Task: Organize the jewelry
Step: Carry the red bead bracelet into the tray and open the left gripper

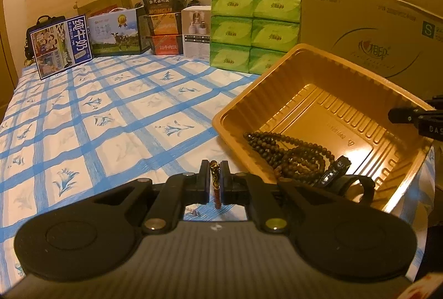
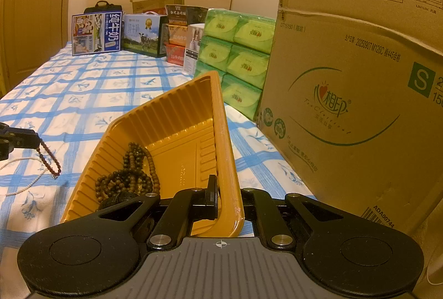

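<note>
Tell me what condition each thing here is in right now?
Left gripper: jaws shut on the reddish bead bracelet, which dangles off the bed.
Right gripper: jaws shut on the yellow tray's rim, tray tilted.
Dark bead necklaces: heaped inside the tray.
White strand: lying loose on the sheet.

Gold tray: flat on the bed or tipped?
Tipped. The right gripper is shut on the gold tray rim, its far end raised, and the dark bead strands have pooled in its low corner.
</note>
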`<state>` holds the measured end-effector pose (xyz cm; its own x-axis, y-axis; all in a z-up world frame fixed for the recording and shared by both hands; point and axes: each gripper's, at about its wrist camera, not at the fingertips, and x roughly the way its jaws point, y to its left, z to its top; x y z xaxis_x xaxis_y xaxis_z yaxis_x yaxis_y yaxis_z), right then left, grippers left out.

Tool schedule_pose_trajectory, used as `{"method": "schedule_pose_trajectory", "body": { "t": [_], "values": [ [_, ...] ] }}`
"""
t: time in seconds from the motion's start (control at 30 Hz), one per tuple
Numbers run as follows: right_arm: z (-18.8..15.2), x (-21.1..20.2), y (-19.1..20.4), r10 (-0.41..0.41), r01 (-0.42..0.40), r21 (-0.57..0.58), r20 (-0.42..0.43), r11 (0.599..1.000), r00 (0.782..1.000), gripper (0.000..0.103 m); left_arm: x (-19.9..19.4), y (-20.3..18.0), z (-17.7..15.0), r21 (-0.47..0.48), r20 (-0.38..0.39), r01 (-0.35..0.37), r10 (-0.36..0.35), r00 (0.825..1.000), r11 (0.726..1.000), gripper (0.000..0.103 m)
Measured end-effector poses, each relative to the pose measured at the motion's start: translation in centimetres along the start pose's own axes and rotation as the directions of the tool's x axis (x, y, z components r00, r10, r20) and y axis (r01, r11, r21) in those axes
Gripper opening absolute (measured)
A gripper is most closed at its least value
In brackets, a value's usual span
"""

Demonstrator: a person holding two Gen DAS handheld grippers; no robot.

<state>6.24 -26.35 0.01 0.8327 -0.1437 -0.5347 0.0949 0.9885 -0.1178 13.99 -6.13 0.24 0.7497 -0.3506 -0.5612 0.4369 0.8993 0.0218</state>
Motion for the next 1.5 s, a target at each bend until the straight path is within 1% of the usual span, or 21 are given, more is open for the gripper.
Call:
{"method": "schedule_pose_trajectory", "body": {
  "t": [0.23, 0.5, 0.77, 0.97, 1.0, 1.03, 1.07, 1.1, 1.23, 1.5],
  "values": [
    [0.1, -0.1, 0.1, 0.0, 0.0, 0.0, 0.0, 1.0, 1.0, 0.006, -0.4, -1.3, 1.7, 0.008, 0.024, 0.049, -0.049, 0.998, 0.999, 0.005],
    [0.1, -0.1, 0.1, 0.002, -0.002, 0.002, 0.001, 1.0, 1.0, 0.006, -0.2, -4.4, 4.0, 0.054, 0.061, 0.129, -0.132, 0.989, 0.99, 0.005],
    [0.1, -0.2, 0.1, 0.003, -0.003, 0.009, 0.0, 1.0, 1.0, 0.006, 1.6, -7.3, 5.3, 0.097, 0.045, 0.185, -0.19, 0.981, 0.978, 0.005],
    [0.1, -0.1, 0.0, 0.004, -0.004, 0.014, -0.002, 1.0, 1.0, 0.006, 3.0, -8.7, 5.2, 0.114, 0.025, 0.21, -0.214, 0.976, 0.971, 0.006],
    [0.1, -0.1, 0.0, 0.004, -0.004, 0.014, -0.002, 1.0, 1.0, 0.006, 3.3, -9.0, 5.2, 0.118, 0.021, 0.217, -0.221, 0.975, 0.969, 0.008],
    [0.1, -0.1, 0.0, 0.004, -0.004, 0.014, -0.002, 1.0, 1.0, 0.006, 3.4, -9.2, 5.1, 0.123, 0.013, 0.227, -0.231, 0.973, 0.966, 0.014],
    [0.1, -0.1, 0.0, 0.004, -0.004, 0.013, -0.002, 1.0, 1.0, 0.006, 3.6, -9.3, 4.9, 0.128, 0.003, 0.231, -0.234, 0.972, 0.964, 0.029],
    [0.1, -0.2, 0.0, 0.005, -0.005, 0.014, -0.003, 1.0, 1.0, 0.006, 3.5, -9.3, 4.7, 0.131, 0.004, 0.23, -0.232, 0.973, 0.964, 0.032],
    [0.1, -0.1, 0.0, 0.003, -0.003, 0.014, -0.002, 1.0, 1.0, 0.006, 3.1, -8.2, 3.7, 0.123, 0.001, 0.204, -0.205, 0.979, 0.971, 0.032],
    [0.1, 0.0, -0.1, 0.002, -0.002, 0.015, -0.002, 1.0, 1.0, 0.006, 1.2, -4.2, 1.9, 0.066, 0.003, 0.11, -0.11, 0.994, 0.992, 0.032]
  ]
}}
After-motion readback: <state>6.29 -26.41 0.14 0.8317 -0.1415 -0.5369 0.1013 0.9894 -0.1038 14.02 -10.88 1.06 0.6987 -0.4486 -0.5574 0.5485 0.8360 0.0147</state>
